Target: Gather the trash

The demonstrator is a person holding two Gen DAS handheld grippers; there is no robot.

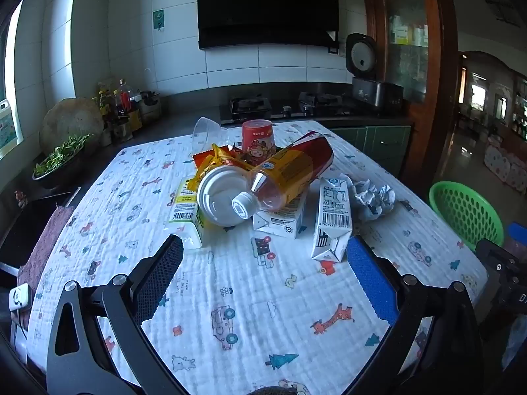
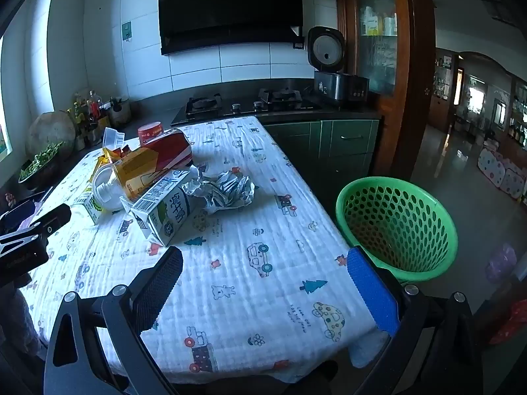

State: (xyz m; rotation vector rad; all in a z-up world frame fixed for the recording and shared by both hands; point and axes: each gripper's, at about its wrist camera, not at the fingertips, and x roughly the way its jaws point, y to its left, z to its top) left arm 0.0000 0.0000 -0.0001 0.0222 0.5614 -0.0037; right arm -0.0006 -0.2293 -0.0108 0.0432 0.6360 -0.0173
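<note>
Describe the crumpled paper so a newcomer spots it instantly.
Start at the table with the cartoon-print cloth. The trash pile sits at its far end; the crumpled paper lies on the pile's edge toward the green basket, beside a milk carton. It alone is a shapeless grey-white wad.

A rice cooker (image 2: 332, 69) (lid up) sits beside the gas stove (image 2: 245, 102).

Home kitchen: gas hob (image 2: 245, 103), range hood (image 2: 230, 6), rice cooker (image 2: 332, 75)
</note>
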